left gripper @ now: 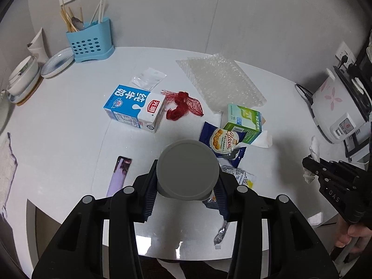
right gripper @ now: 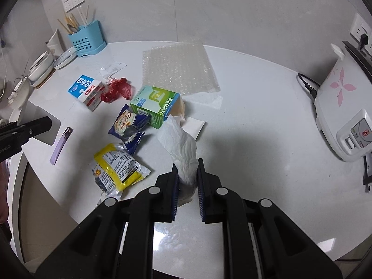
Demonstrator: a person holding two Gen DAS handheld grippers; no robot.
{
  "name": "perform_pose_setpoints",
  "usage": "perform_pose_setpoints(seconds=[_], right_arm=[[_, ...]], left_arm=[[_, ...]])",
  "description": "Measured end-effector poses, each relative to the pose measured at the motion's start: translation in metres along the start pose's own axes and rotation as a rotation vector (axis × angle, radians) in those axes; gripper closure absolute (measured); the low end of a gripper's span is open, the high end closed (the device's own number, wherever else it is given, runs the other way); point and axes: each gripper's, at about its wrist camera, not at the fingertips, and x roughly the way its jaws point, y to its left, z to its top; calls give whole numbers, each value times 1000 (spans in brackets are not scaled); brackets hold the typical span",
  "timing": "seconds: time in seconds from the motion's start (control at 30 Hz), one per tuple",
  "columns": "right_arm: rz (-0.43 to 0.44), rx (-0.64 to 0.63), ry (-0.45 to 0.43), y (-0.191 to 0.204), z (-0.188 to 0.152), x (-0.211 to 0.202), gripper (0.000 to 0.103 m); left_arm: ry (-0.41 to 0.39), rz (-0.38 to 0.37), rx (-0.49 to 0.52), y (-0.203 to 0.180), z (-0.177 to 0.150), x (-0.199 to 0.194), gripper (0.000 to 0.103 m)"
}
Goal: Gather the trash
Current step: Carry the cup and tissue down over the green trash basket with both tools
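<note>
In the left wrist view the left gripper [left gripper: 186,186] holds a grey-lidded jar [left gripper: 187,169] between its fingers above the white desk [left gripper: 58,127], while in the right wrist view the right gripper [right gripper: 187,181] pinches a crumpled paper towel [right gripper: 183,148] above the littered desk.

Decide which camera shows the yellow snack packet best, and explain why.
The right wrist view: the yellow snack packet lies whole and unobstructed on the table. In the left wrist view only a corner shows beside the grey jar.
</note>
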Motion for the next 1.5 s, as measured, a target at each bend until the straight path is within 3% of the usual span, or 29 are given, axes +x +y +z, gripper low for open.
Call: perform_pose_setpoints(seconds=[0.27,0.77,1.2,1.5], right_arm=[[19,9,-20,4,-16,-15,90],[-37,47,-59,50,-57,-54,90],[-67,89,-37,134,-127,-74,90],[-75,121,-11,169,-176,-75,90]], left_arm=[[-30,8,18,-12,-24,-28,61],[-55,-84,65,6,-60,-56,61],[-37,-158,123,57,-136,-87,61],[9,-185,157,80,-188,-85,61]])
